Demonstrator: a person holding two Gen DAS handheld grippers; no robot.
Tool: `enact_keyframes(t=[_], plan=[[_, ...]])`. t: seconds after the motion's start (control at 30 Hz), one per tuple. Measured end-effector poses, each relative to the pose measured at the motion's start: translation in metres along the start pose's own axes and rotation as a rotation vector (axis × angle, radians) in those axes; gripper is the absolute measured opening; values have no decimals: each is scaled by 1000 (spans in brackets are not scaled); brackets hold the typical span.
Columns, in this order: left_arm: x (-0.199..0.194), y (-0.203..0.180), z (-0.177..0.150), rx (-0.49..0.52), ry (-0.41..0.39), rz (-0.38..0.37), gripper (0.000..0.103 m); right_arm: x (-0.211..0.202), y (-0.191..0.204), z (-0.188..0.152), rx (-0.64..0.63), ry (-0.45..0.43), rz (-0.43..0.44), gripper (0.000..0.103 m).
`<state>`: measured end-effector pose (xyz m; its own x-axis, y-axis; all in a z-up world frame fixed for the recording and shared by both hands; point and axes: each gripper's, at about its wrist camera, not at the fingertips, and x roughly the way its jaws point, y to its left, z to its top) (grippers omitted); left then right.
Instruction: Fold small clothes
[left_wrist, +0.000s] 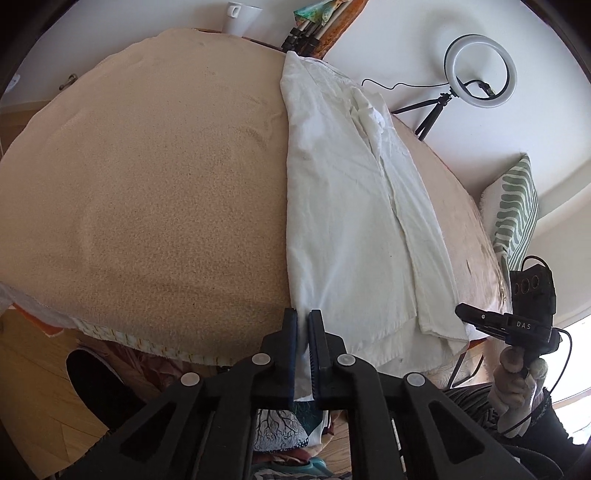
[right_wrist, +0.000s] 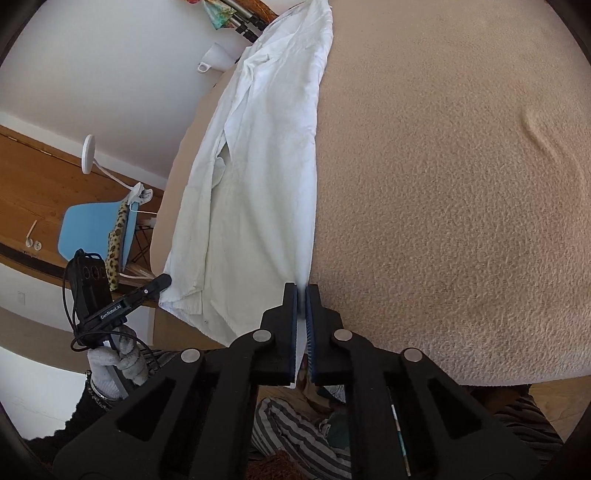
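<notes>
Left wrist view first: a wide table draped in a beige textured cloth (left_wrist: 147, 192) fills most of the picture, and its near edge curves just ahead of the black gripper frame. A white garment (left_wrist: 343, 206), folded into a long narrow strip, runs from the far edge to the near edge on the right part of the cloth. The left gripper (left_wrist: 303, 325) is clamped on the garment's near left corner, white fabric pinched between the blue pads. Left of the garment the cloth lies bare and open. Beyond the far edge stand a white mug (left_wrist: 242, 14) and a ring light (left_wrist: 480, 70) on a tripod against a white wall; a green-striped cushion (left_wrist: 513, 210) sits off the right edge. At lower right a gloved hand holds the right gripper (left_wrist: 465, 312) just off the garment's near right corner.

Right wrist view: the same garment (right_wrist: 258, 177) lies on the left, the beige cloth (right_wrist: 443, 184) spreading wide and free to the right with one crease in it. The right gripper (right_wrist: 303, 295) is closed on the garment's near edge, fabric caught between its pads. Past the table's left edge are wooden floor, a blue chair (right_wrist: 92, 229) and a white lamp (right_wrist: 88, 151). The left gripper (right_wrist: 164, 280) points at the garment's far near corner.
</notes>
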<state>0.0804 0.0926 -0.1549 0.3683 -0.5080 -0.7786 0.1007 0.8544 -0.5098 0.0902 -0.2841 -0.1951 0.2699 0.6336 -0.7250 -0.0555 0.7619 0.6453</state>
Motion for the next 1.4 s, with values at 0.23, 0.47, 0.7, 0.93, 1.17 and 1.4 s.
enact_keyframes(t=[0.23,0.47,0.7,0.93,1.17,1.4], plan=[[1,2,-4,-3,23,-49,33,-9,-12,0,38,28,83,31],[0,-2,-3,-7,54,-69,9,3,-5,-6,11,99,131,14],[-19,-12,17,-27,17,-142,7,3,-10,0,96,75,247,10],[-33,-25,57,-39,-46,-193,7,-17,1,27,156,-19,365,9],[-25,-34,118,-46,-123,-198,7,-30,19,82,137,-110,367,9],[10,-30,163,-79,-130,-166,7,-14,12,137,174,-145,326,9]])
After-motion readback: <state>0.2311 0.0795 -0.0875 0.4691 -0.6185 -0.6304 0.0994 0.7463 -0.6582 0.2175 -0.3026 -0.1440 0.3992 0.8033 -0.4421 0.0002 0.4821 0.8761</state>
